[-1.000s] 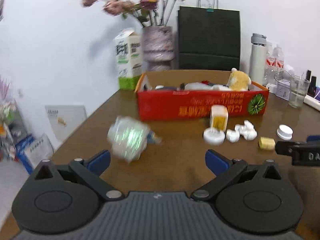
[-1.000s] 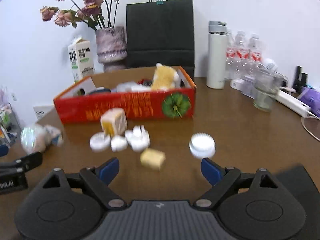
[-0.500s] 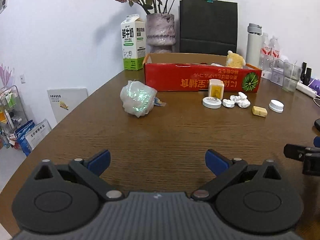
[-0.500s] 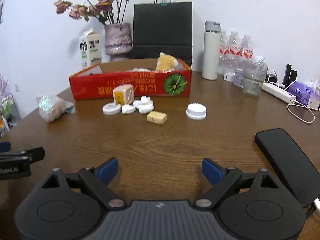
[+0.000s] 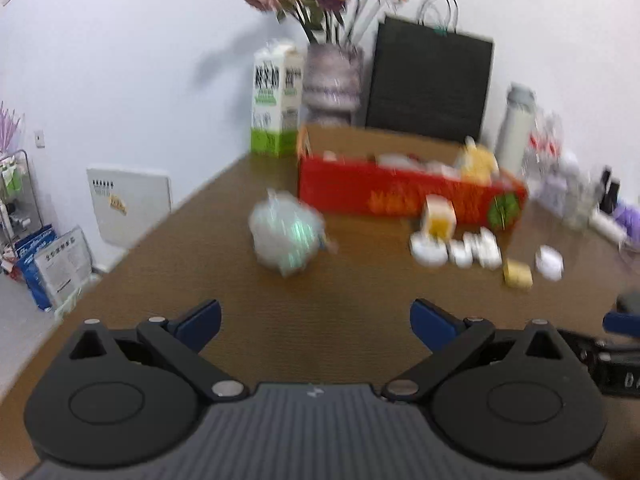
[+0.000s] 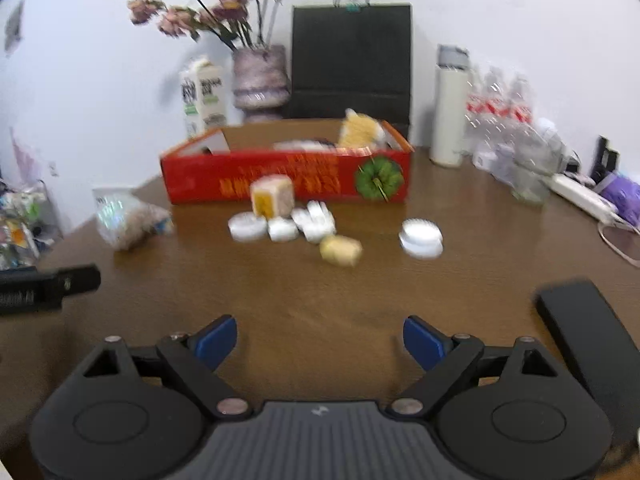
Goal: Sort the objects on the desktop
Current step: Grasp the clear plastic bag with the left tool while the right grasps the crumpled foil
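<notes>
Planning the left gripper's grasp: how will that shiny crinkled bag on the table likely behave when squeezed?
The bag looks like thin, wrinkled film, so it will probably crumple rather than hold shape. It bulges with lumpy contents, so it is likely light but saggy. Its glossy surface may slip between the fingers.

Looks to me like an office meeting room, brown wooden table point(image 6: 320, 300), white wall, power strip point(image 6: 580, 196), water bottles point(image 6: 500, 108), black paper bag point(image 6: 352, 60), vase of dried flowers point(image 6: 260, 76)

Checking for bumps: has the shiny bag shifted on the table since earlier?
No. The shiny bag still lies left of the red box; only the cameras moved.
</notes>
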